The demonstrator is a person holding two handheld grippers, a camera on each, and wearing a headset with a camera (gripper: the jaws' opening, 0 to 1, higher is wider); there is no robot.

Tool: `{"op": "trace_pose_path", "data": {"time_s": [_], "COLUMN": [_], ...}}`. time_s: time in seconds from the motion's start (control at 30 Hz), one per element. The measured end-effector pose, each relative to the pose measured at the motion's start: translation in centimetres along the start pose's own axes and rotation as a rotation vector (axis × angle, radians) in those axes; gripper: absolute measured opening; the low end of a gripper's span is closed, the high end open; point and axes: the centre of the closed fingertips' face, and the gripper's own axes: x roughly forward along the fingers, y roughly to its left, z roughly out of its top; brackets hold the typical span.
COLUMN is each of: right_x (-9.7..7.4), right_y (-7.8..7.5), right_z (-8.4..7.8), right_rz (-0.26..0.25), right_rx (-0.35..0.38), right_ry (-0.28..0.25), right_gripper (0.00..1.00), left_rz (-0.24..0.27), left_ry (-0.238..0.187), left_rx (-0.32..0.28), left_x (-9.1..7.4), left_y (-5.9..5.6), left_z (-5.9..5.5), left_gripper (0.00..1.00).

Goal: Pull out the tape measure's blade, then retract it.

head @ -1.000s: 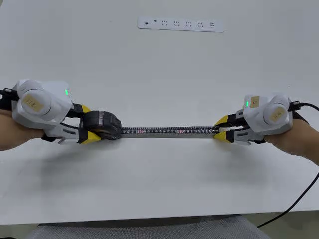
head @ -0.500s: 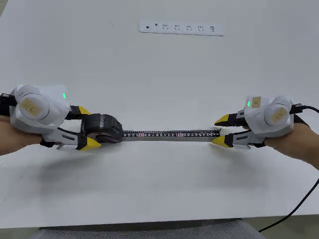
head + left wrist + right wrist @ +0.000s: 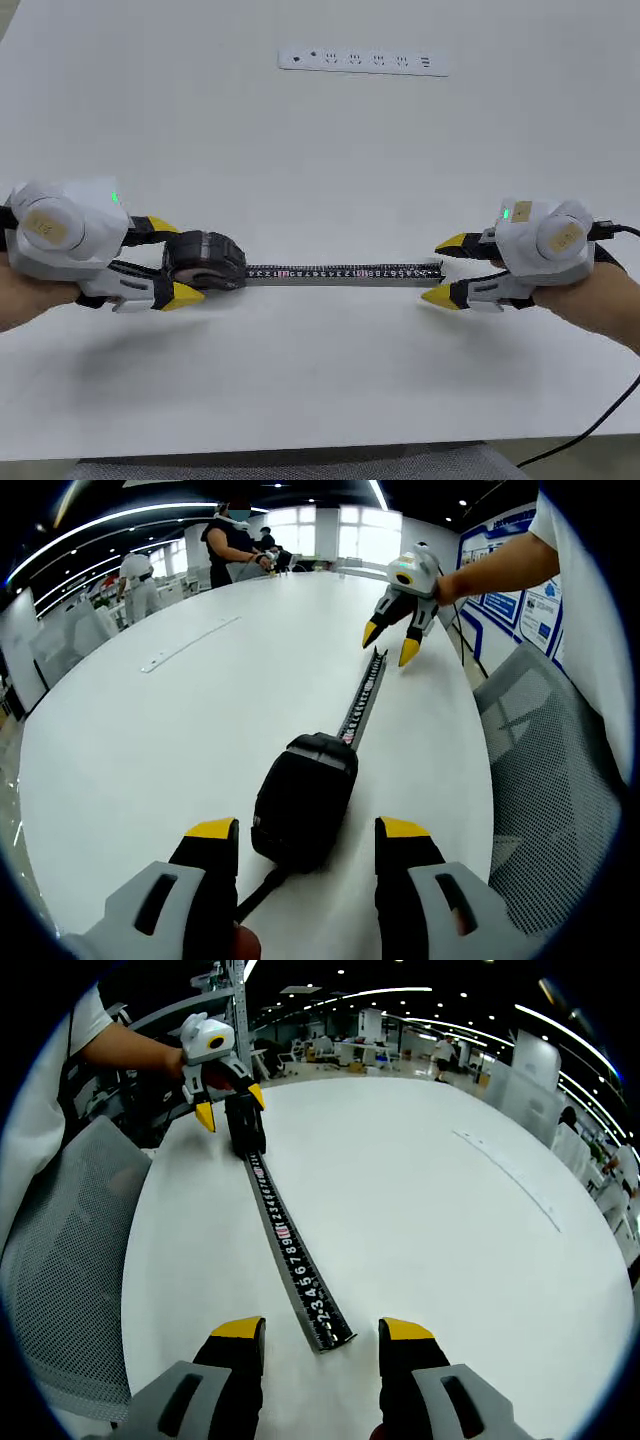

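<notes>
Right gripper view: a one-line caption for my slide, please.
Open right tool straddles the tip of the extended blade; the tape measure lies at its far end.

We list, on the table (image 3: 320, 150):
- Tape measure case (image 3: 205, 262) at left, lying between the parted jaws of the left gripper (image 3: 177, 260).
- Blade (image 3: 345, 271) running rightward from the case, flat on the surface. Its tip sits between the parted jaws of the right gripper (image 3: 439, 270).
- Power strip (image 3: 363, 59) behind the blade, well apart, toward the far edge.
- Chair (image 3: 300, 466) below the near edge, before us.
</notes>
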Motion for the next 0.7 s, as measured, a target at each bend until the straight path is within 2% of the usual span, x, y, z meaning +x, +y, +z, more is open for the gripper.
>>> {"op": "trace_pose_path", "data": {"time_s": [0.1,0.13,0.2,0.3,0.33,0.57,0.7], "right_x": [-0.2,-0.3,-0.4,-0.8,-0.9,-1.0,-1.2], "right_y": [0.2,0.3,0.5,0.8,0.9,1.9,2.3], "right_z": [0.3,0.4,0.6,1.3,1.5,1.7,1.7], "right_rz": [-0.008,-0.015,-0.017,-0.047,-0.047,-0.075,-0.096], "right_rx": [0.027,0.029,0.063,0.068,0.079,0.133,0.137], "right_ry": [-0.019,-0.021,-0.032,-0.059,-0.068,-0.101,-0.107], "right_gripper": [0.52,0.54,0.59,0.68,0.69,0.79,0.84], "left_rz": [0.022,0.045,0.05,0.077,0.079,0.128,0.153], "left_ry": [-0.007,-0.019,-0.026,-0.044,-0.049,-0.074,-0.089], "left_rx": [-0.013,-0.018,-0.042,-0.075,-0.098,-0.147,-0.175], "left_x": [-0.4,-0.5,-0.7,-1.1,-1.2,-1.9,-2.3], "left_y": [-0.1,0.1,-0.1,-0.3,-0.4,-1.1,-1.4], "left_z": [-0.2,-0.2,-0.3,-0.5,-0.5,-1.0,-1.3], "left_gripper": [0.54,0.55,0.57,0.6,0.62,0.66,0.69]}}
